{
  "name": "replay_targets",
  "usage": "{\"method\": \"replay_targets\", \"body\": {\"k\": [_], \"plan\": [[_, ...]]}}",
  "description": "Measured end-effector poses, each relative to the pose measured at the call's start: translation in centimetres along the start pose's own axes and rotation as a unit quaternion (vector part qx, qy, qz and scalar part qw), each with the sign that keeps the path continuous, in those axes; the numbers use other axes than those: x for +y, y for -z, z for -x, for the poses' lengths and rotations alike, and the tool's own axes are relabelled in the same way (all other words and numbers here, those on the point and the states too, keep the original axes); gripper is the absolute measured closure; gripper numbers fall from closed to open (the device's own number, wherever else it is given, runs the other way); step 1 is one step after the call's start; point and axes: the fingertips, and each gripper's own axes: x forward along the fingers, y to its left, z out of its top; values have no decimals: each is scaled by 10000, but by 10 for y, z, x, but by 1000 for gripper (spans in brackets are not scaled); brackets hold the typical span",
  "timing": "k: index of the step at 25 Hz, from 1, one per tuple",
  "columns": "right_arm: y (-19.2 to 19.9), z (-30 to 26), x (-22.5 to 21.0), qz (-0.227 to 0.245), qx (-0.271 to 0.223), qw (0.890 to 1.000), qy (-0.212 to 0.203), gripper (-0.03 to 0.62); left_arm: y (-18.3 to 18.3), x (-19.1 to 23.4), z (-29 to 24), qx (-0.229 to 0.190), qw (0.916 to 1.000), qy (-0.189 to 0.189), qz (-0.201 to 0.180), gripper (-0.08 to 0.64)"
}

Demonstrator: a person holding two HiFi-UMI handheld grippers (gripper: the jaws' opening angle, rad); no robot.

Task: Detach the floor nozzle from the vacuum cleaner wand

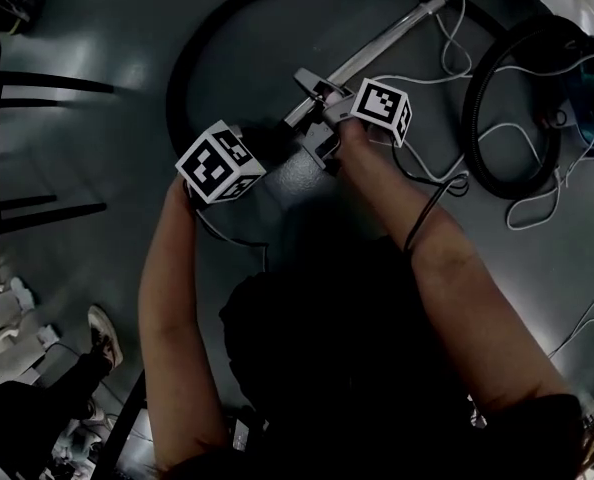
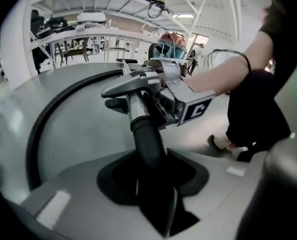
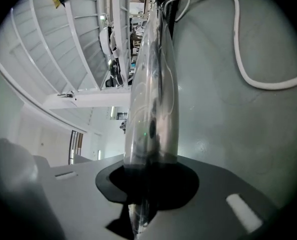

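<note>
So my right tool (image 3: 141, 209) clamps the chrome wand (image 3: 151, 109), my left tool (image 2: 156, 199) grips the black tube (image 2: 147, 139), and the unseen floor nozzle likely awaits detaching.

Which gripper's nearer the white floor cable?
Right. Right gripper, clamped on the wand, is close to the white cable; left gripper, on the black neck, is farther off.

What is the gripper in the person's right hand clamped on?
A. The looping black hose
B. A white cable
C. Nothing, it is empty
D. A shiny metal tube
D: in the right gripper view the shiny metal tube runs straight between the jaws of the right gripper, which are closed on it. The white cable lies loose on the floor behind. The left gripper holds the black neck below the tube.
</note>
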Motion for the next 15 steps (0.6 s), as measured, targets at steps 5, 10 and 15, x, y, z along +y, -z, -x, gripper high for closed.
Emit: {"method": "replay_targets", "body": {"k": [5,10,15], "plan": [[-4,7,-14,-183,-53,9985,520,522,0,5,-7,101,9815,-1685,-900,422],[0,7,-16,-322,-156,9960,813,531,8,18,-1,186,9347,-3044,-1828,443],[2,5,3,-76,52,9999,59,529,6,9,4,-73,9741,-1827,-1327,442]]}}
